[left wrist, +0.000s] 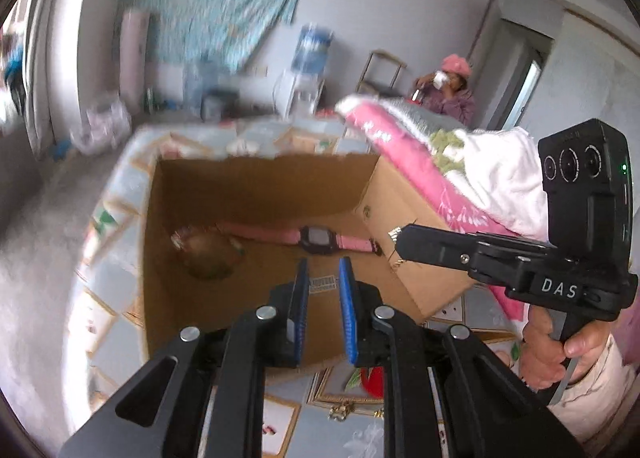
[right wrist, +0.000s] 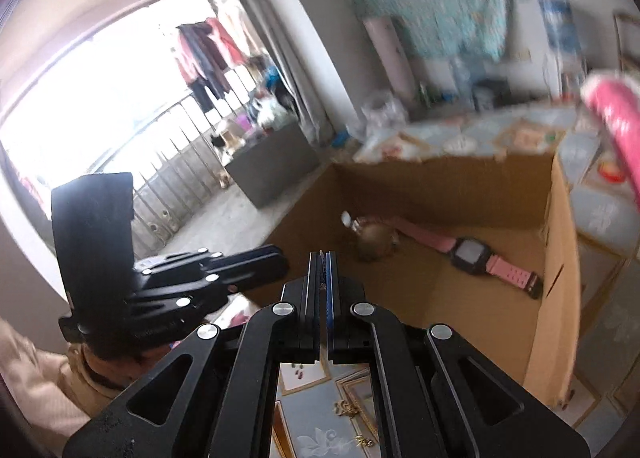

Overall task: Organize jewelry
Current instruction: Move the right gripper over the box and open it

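Note:
An open cardboard box stands on the bed. A pink-strapped watch and a brownish bracelet lie on its floor. My left gripper hovers over the box's near edge, its blue pads a little apart with nothing between them. My right gripper reaches in from the right over the box wall, shut on a thin gold chain that dangles from its tip. In the right wrist view the right gripper shows its pads pressed together, with the watch and bracelet beyond and the left gripper at the left.
More gold jewellery lies on the patterned bedspread in front of the box, also below my fingers. A pink blanket is piled right of the box. A person in a pink hat sits at the back.

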Action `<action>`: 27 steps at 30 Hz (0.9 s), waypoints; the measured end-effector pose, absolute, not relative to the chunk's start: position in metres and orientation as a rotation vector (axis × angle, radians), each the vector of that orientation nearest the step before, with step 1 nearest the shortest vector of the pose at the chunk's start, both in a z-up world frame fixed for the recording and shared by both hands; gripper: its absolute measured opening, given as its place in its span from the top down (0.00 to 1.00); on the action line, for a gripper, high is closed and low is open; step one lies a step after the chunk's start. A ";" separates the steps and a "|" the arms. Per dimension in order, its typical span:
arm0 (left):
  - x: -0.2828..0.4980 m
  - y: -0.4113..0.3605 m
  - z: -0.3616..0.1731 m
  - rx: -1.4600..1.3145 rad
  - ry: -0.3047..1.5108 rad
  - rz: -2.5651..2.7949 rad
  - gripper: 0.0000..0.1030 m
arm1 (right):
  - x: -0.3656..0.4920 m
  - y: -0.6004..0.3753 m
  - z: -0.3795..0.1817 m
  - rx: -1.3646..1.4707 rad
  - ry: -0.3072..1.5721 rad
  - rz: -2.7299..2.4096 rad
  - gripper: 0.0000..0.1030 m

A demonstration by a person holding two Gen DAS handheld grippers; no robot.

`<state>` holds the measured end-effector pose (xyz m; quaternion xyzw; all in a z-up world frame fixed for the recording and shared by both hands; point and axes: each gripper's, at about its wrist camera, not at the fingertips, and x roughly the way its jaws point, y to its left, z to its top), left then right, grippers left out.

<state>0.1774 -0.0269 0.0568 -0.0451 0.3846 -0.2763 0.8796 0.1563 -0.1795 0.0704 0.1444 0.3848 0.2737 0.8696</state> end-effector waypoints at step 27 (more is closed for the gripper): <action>0.252 -0.044 0.034 -0.189 1.025 -0.521 0.82 | 0.200 -0.214 0.050 0.386 0.946 0.402 0.76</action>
